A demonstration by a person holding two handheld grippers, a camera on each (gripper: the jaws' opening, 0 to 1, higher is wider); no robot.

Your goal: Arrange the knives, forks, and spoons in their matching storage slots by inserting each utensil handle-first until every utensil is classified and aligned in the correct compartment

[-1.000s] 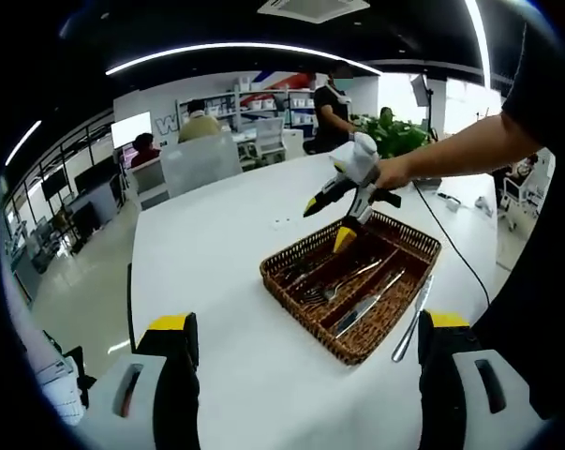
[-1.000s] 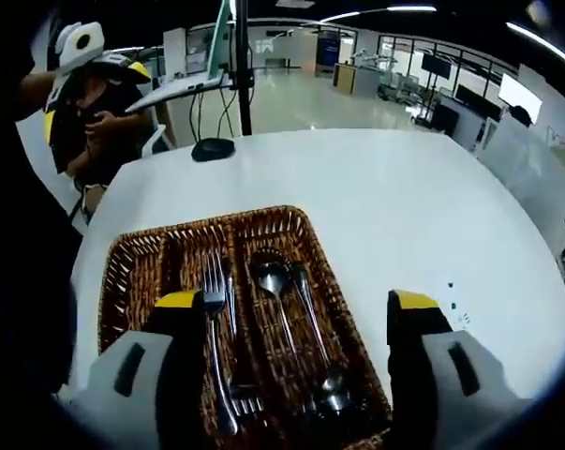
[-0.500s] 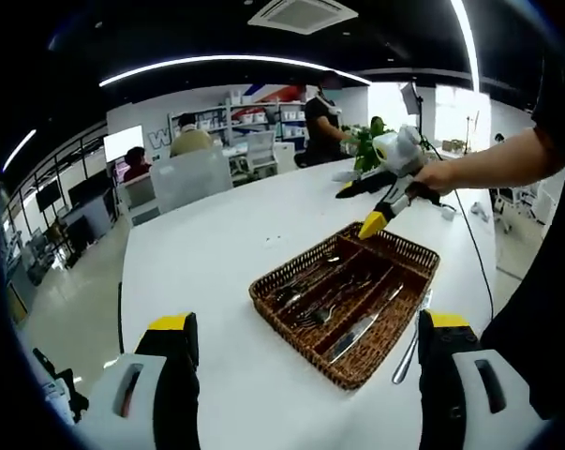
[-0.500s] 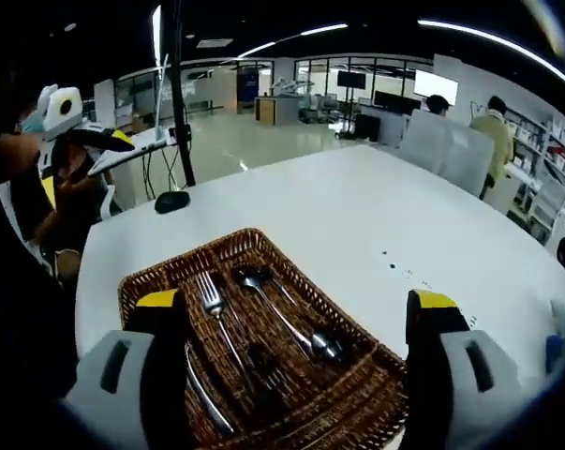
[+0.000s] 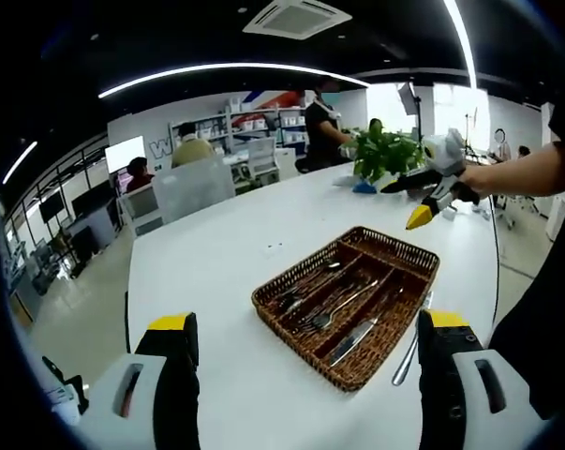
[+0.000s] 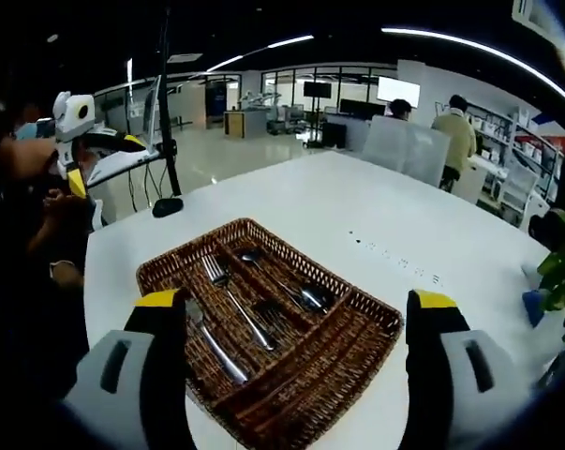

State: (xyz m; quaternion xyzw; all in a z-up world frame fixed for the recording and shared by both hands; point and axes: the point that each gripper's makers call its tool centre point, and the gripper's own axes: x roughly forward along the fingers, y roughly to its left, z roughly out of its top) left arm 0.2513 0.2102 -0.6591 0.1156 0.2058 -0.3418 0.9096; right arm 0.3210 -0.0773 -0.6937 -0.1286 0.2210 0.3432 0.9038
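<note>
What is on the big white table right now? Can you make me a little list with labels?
table: white table, round-edged
tray: brown wicker cutlery basket with long compartments
forks: lying in a middle slot
spoons: in the next slot
knife in tray: in an outer slot
loose knife: on the table beside the basket
left gripper: open, holding nothing
right gripper: open, holding nothing, raised beyond the basket
plant: green potted plant at the far edge

Both views overlook wicker tray (image 5: 394, 255) (image 6: 352, 352) (opposite sides), moderately near.
</note>
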